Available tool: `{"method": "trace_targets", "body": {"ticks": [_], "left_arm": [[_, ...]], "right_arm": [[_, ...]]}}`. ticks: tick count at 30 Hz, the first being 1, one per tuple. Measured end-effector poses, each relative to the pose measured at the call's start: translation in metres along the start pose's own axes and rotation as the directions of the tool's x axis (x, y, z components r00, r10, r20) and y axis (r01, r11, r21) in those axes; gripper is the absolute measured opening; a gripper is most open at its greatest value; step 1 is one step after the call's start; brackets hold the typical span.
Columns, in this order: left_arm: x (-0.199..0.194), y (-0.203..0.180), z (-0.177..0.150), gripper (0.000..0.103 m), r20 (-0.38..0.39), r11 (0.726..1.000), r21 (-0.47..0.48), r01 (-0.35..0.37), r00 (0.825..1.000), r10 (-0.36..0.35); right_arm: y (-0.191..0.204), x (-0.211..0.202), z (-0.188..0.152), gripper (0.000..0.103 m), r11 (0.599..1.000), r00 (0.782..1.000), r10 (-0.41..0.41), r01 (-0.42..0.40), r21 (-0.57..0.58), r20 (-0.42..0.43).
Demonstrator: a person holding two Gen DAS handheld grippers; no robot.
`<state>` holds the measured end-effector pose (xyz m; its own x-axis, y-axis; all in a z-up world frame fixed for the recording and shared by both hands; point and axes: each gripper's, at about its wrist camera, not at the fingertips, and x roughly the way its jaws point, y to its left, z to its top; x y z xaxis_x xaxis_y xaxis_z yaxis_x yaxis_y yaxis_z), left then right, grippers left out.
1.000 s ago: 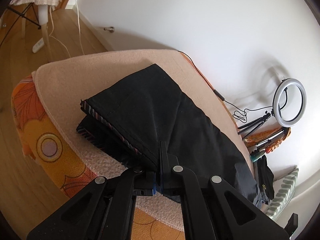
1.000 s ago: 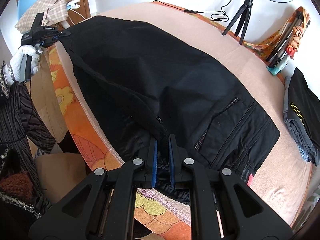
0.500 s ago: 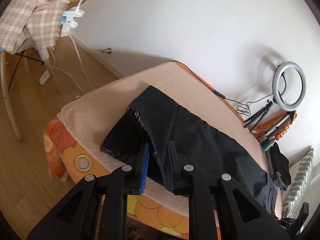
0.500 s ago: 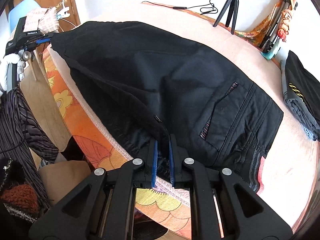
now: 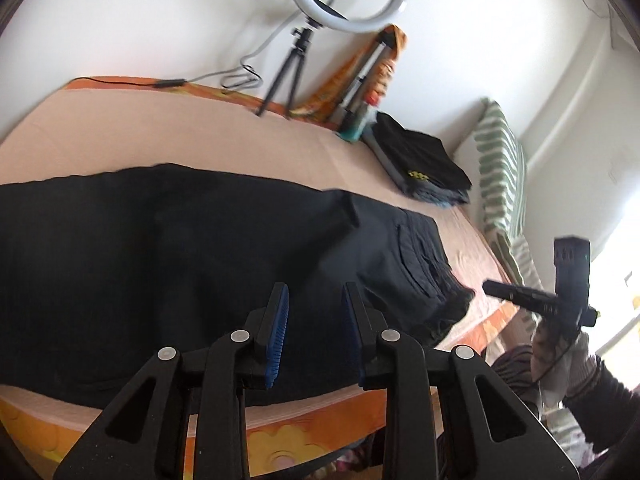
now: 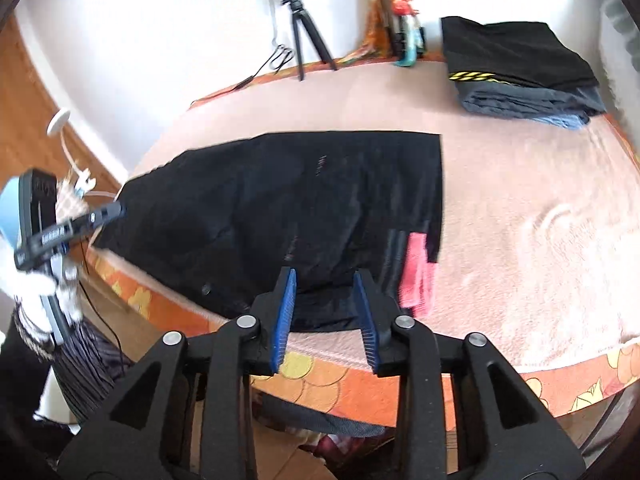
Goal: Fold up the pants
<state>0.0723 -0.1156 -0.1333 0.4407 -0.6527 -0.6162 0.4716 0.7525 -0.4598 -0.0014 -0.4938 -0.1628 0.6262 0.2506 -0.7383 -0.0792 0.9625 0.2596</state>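
Observation:
Black pants (image 5: 200, 264) lie folded lengthwise across the pink bed cover (image 5: 168, 136), the waistband at the right in the left wrist view. My left gripper (image 5: 315, 292) hovers over their near edge; its jaws are opening and nothing is pinched between the blue pads. In the right wrist view the pants (image 6: 300, 208) show a pink label (image 6: 418, 276) at the waistband. My right gripper (image 6: 324, 276) stands just off the waistband's near edge, its jaws opening with the pads clear of the cloth. The left gripper (image 6: 108, 212) shows at the leg end, the right gripper (image 5: 496, 290) past the waistband.
A stack of folded dark clothes (image 6: 520, 68) sits at the back right of the bed. A ring light on a tripod (image 5: 304, 36) stands by the white wall, with a striped pillow (image 5: 500, 176) at the head. The orange flowered sheet (image 6: 400, 388) marks the bed's near edge.
Both grippers have let go of the pants and opened. The left one swung round from the leg end and now looks along the bed. The right one has pulled back from the waistband.

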Motion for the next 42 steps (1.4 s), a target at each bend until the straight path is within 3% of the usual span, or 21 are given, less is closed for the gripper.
{"method": "trace_targets", "body": {"ticks": [6, 11, 15, 16, 17, 19, 22, 27, 34, 39, 42], "left_arm": [[0.057, -0.053, -0.017, 0.026, -0.132, 0.990, 0.107, 0.096, 0.988, -0.082], [0.085, -0.075, -0.038, 0.026, -0.204, 0.982, 0.153, 0.113, 0.976, -0.080], [0.090, -0.074, -0.044, 0.026, -0.201, 0.982, 0.152, 0.110, 0.976, -0.078], [0.089, -0.072, -0.044, 0.026, -0.198, 0.984, 0.139, 0.115, 0.976, -0.086], [0.089, -0.072, -0.044, 0.026, -0.196, 0.984, 0.131, 0.119, 0.976, -0.092], [0.092, -0.074, -0.044, 0.026, -0.198, 0.983, 0.137, 0.119, 0.976, -0.090], [0.093, -0.078, -0.044, 0.026, -0.206, 0.980, 0.149, 0.132, 0.973, -0.100], [0.099, -0.082, -0.047, 0.026, -0.199, 0.977, 0.147, 0.154, 0.972, -0.123], [0.093, -0.081, -0.047, 0.026, -0.221, 0.975, 0.142, 0.169, 0.966, -0.135], [0.054, -0.065, -0.034, 0.026, -0.129, 0.985, 0.128, 0.117, 0.986, -0.101], [0.034, -0.045, -0.024, 0.026, -0.069, 0.994, 0.101, 0.050, 0.997, -0.044]], "right_arm": [[-0.051, 0.018, 0.036, 0.053, 0.990, 0.999, 0.016, -0.021, 0.138, 0.036], [-0.071, 0.057, 0.055, 0.055, 0.985, 1.000, 0.015, -0.011, 0.171, -0.022], [-0.076, 0.077, 0.051, 0.054, 0.980, 0.997, 0.050, -0.037, 0.195, -0.064], [-0.075, 0.080, 0.049, 0.046, 0.980, 0.995, 0.063, -0.048, 0.195, -0.071], [-0.074, 0.081, 0.048, 0.027, 0.980, 0.995, 0.068, -0.053, 0.192, -0.073], [-0.069, 0.083, 0.045, 0.010, 0.985, 0.996, 0.044, -0.029, 0.172, -0.083], [-0.064, 0.077, 0.049, 0.003, 0.984, 0.995, 0.065, -0.050, 0.171, -0.079], [-0.050, 0.029, 0.072, 0.001, 0.998, 0.999, -0.030, 0.030, 0.050, 0.013], [-0.063, 0.074, 0.056, 0.002, 0.986, 0.969, -0.168, 0.163, -0.042, -0.181], [-0.048, 0.043, 0.082, 0.009, 0.984, 0.982, -0.160, 0.151, -0.095, -0.101], [-0.026, 0.035, 0.104, 0.030, 0.984, 0.993, -0.107, 0.100, -0.146, -0.046]]}}
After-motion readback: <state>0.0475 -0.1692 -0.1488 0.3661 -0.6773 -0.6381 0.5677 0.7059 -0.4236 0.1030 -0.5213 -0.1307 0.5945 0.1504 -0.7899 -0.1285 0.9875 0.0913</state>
